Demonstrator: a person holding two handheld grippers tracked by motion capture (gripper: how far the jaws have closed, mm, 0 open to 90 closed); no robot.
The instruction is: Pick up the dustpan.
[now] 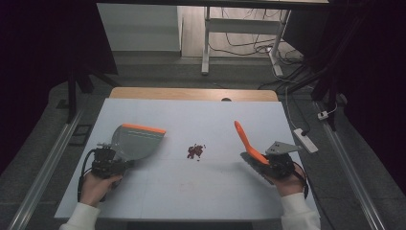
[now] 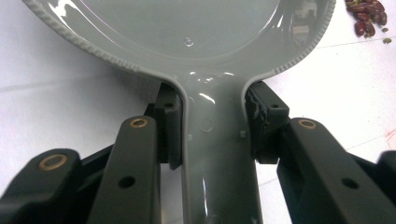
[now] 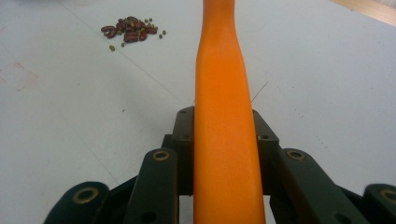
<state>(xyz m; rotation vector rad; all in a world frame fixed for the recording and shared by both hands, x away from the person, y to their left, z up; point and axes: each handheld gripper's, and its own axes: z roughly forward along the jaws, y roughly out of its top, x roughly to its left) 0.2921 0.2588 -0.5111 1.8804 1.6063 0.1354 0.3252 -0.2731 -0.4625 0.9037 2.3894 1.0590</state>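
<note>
A grey dustpan (image 1: 135,142) with an orange front lip lies on the white table (image 1: 191,191) at the left. My left gripper (image 1: 109,162) is shut on its grey handle (image 2: 215,140), one jaw on each side. At the right, my right gripper (image 1: 274,165) is shut on the orange handle (image 3: 225,121) of a brush (image 1: 248,143), which slants up and away toward the table's middle. A small heap of dark red beans (image 1: 195,151) with a few green bits lies between the two tools, seen also as the beans (image 2: 367,17) at top right and the beans (image 3: 130,31) at top left.
A wooden strip (image 1: 191,94) runs along the table's far edge. A white power strip (image 1: 305,140) lies off the right edge. Beyond the table stand desk legs (image 1: 206,43) and cables on the floor.
</note>
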